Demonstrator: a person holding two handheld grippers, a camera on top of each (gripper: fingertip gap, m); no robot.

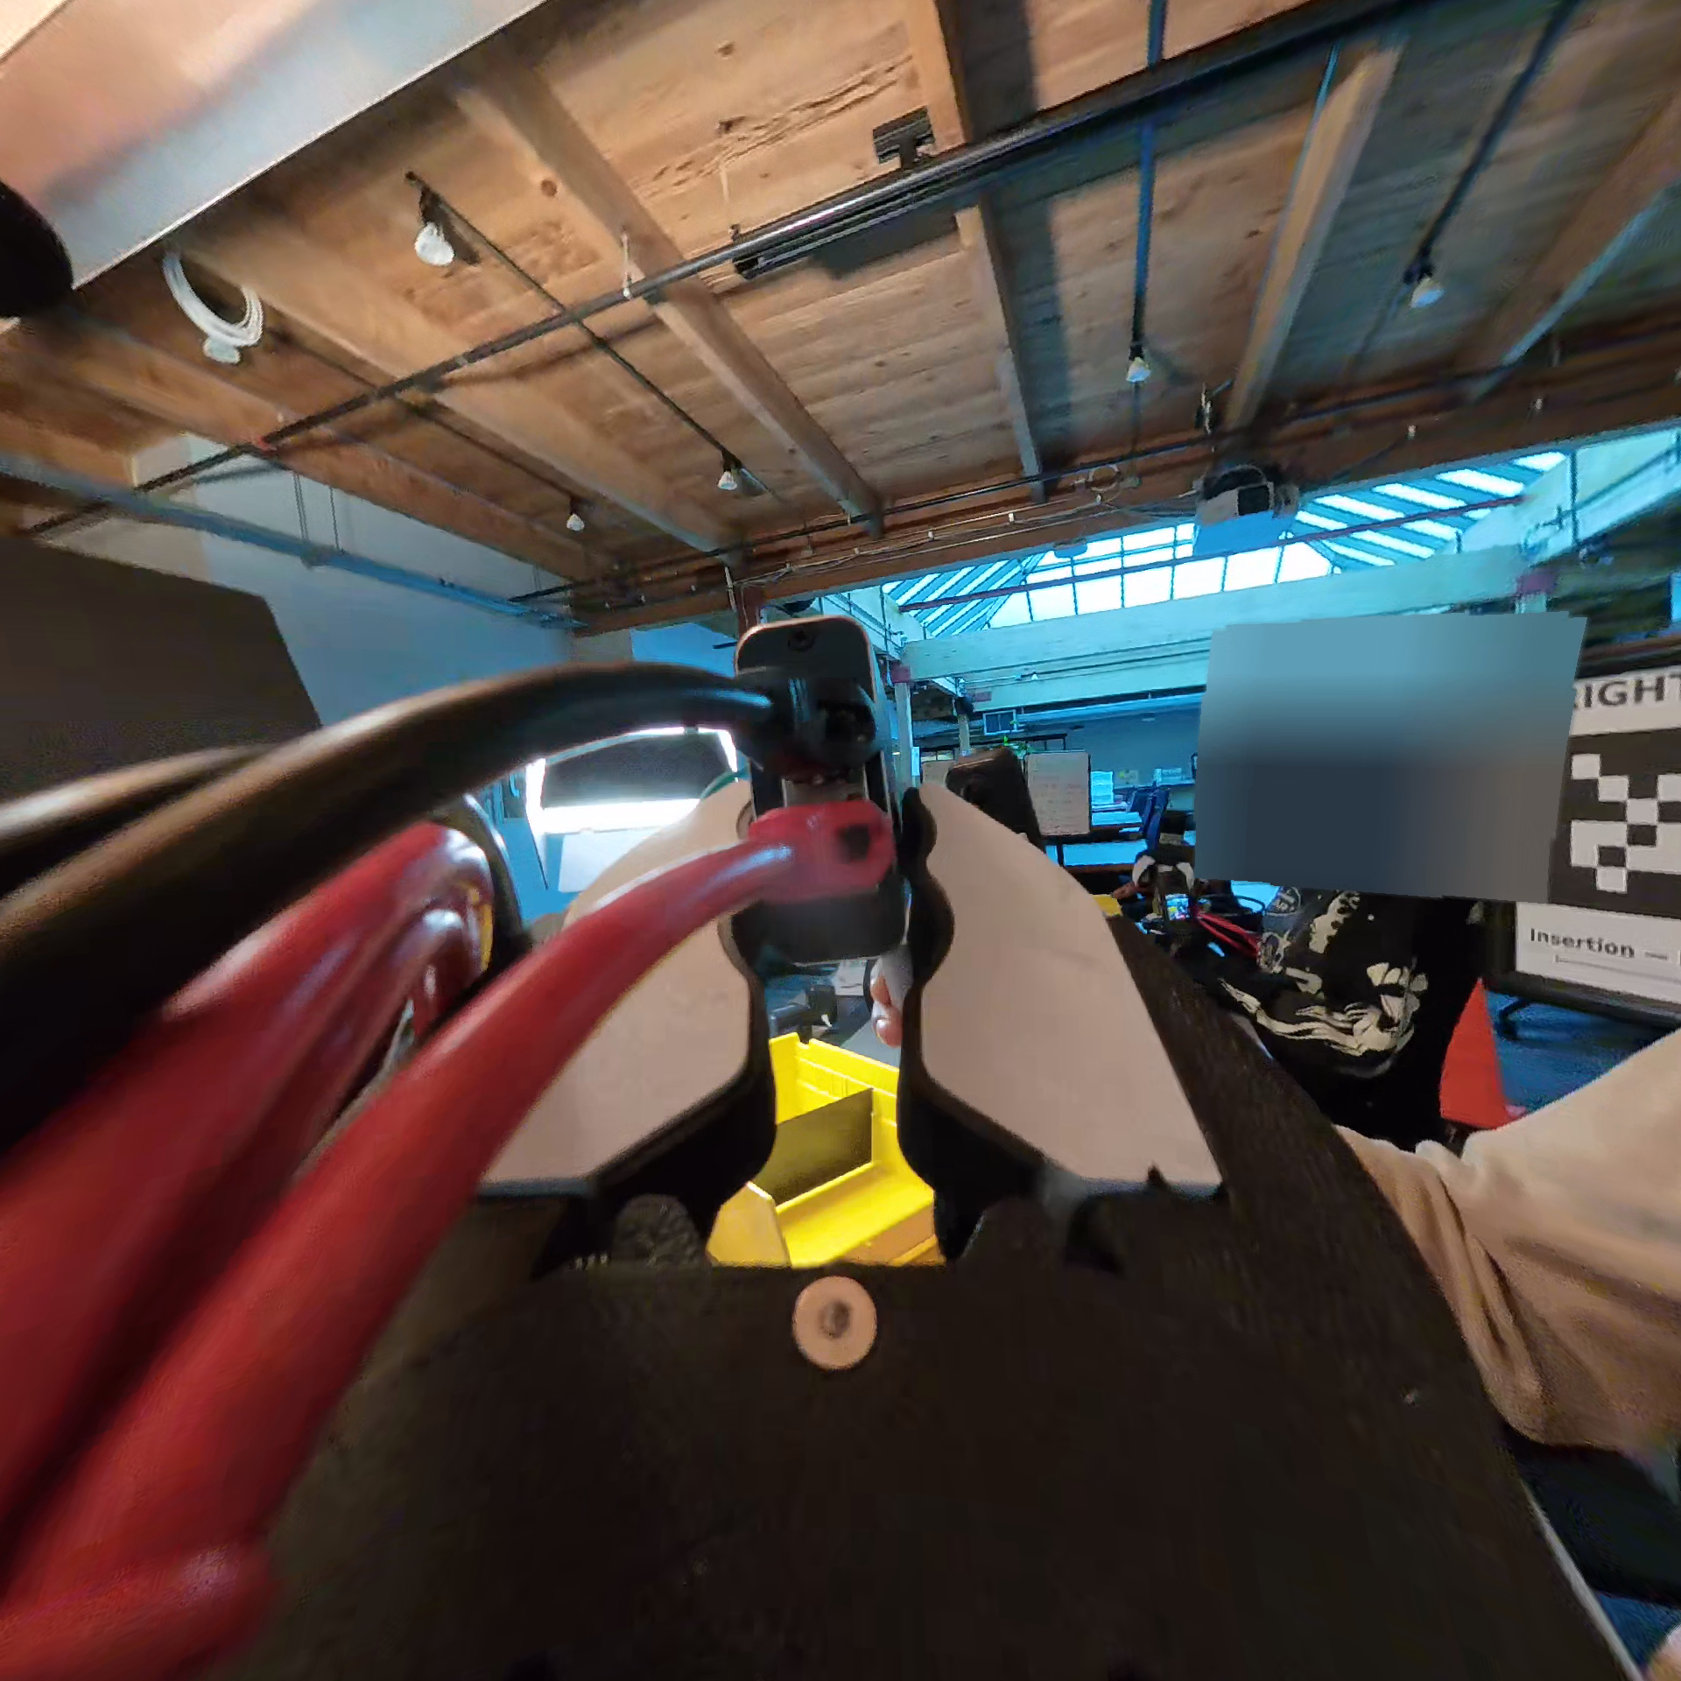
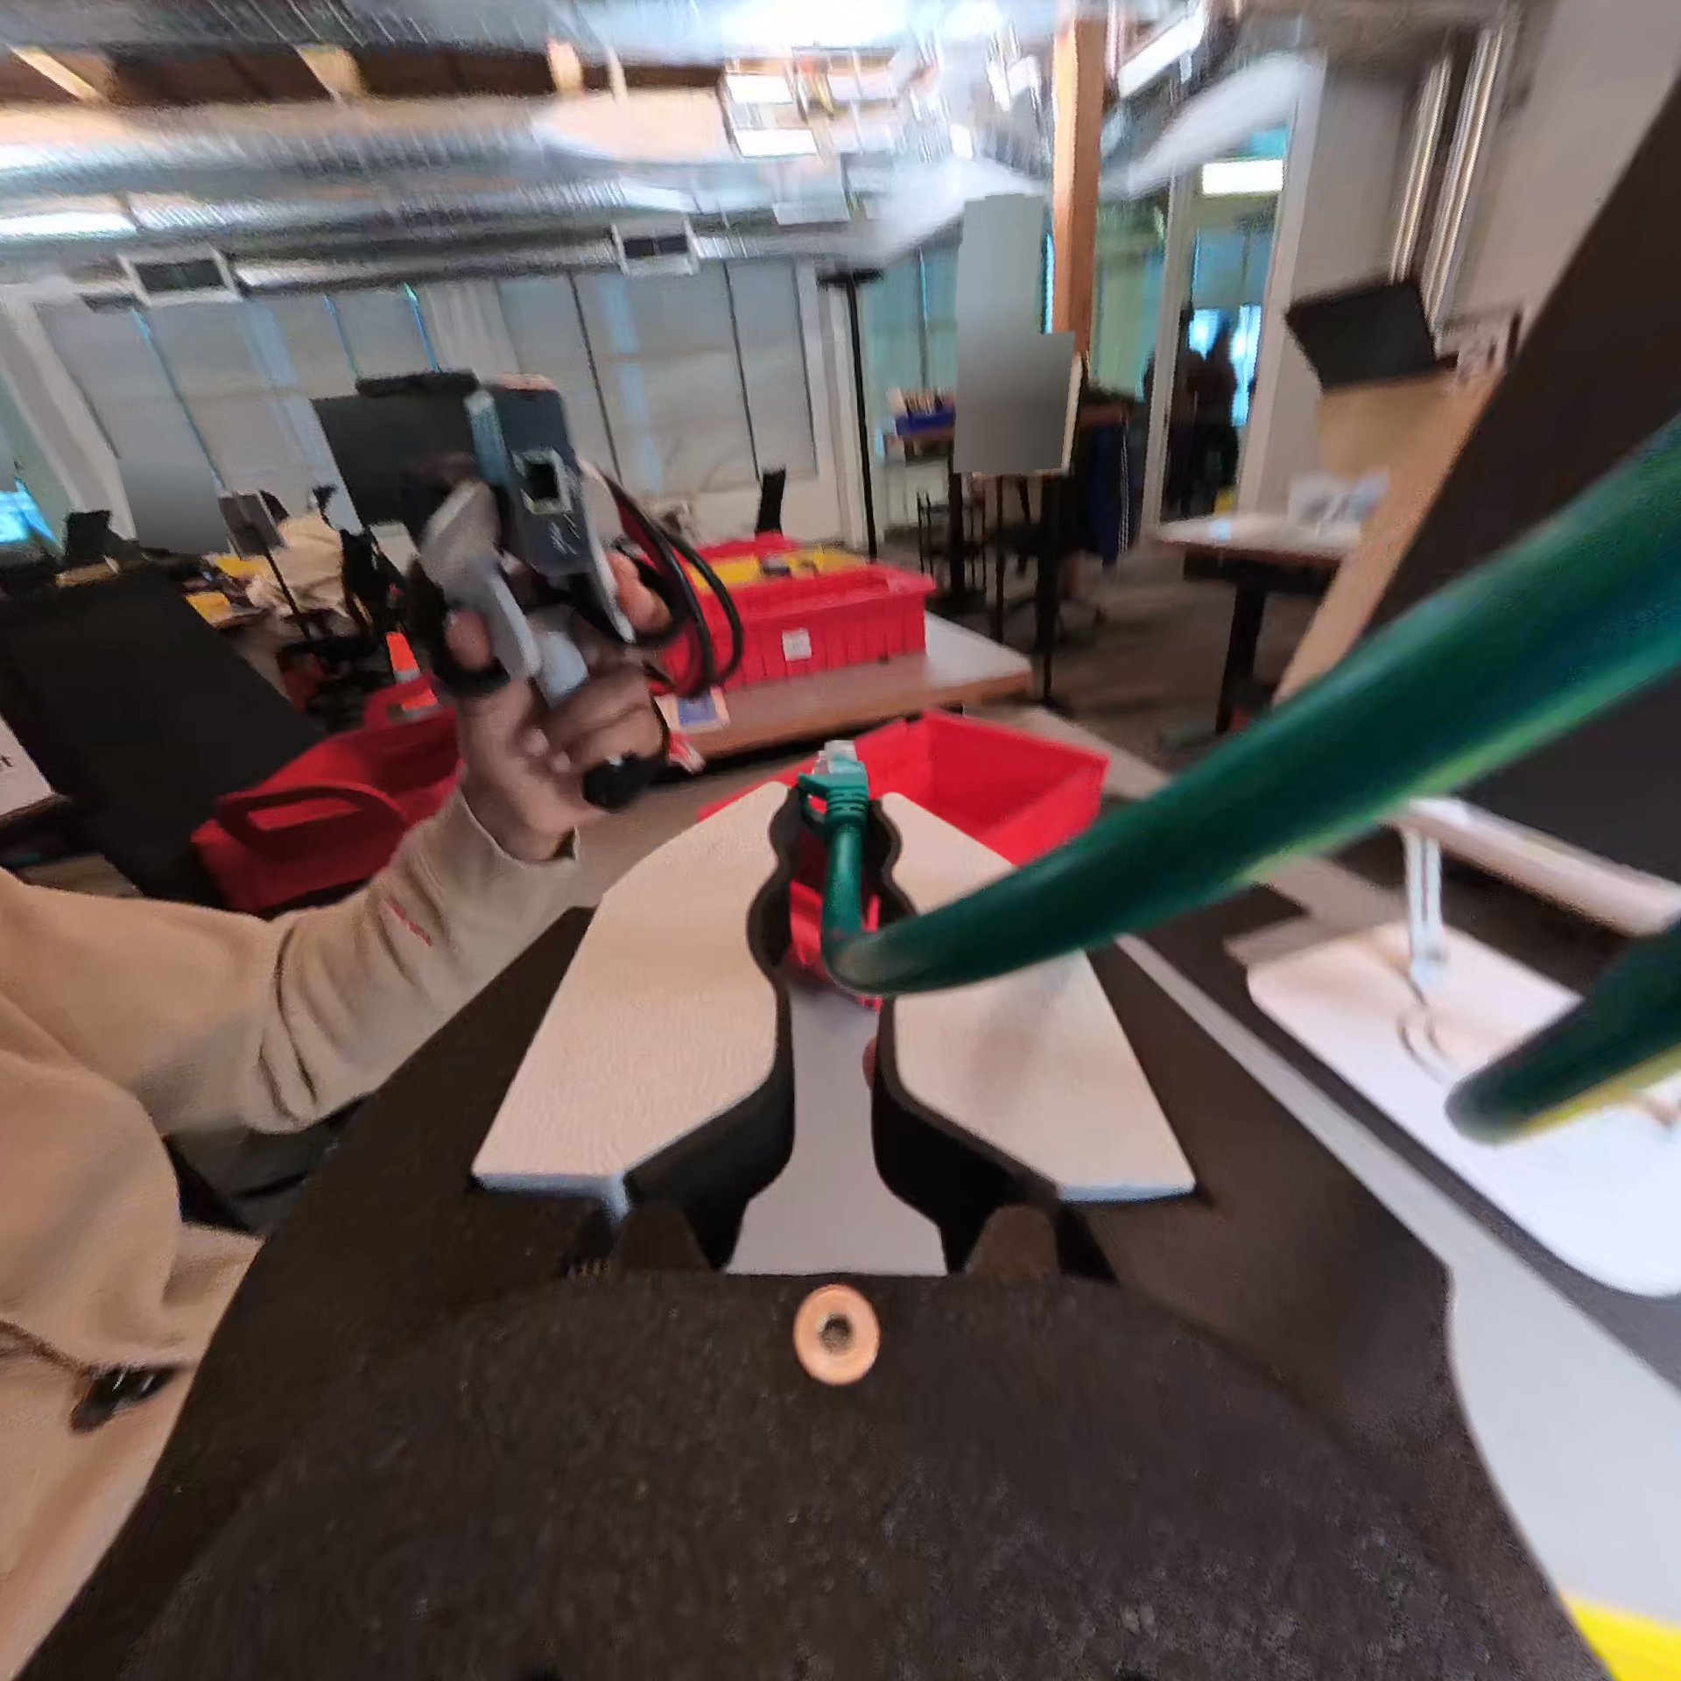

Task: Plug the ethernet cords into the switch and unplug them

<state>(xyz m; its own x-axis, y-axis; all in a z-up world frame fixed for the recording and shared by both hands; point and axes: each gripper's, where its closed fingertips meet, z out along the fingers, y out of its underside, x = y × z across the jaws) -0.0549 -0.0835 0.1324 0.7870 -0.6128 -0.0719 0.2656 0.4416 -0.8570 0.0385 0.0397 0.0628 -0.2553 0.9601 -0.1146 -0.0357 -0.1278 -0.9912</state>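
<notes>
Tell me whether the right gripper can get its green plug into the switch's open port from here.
Probably yes. The right gripper holds the green plug tip-forward, and the switch, clamped in the left gripper, shows an open port facing it with nothing between. The red cord and black cord sit elsewhere.

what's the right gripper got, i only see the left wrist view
Observer: The right gripper is shut on a green ethernet cord, just behind its plug.
Operator: is the plug in the switch
Observer: No. The plug points forward into open air, apart from the switch.
Operator: any port free
Observer: The right wrist view shows one empty port on the switch face turned toward it.
</notes>
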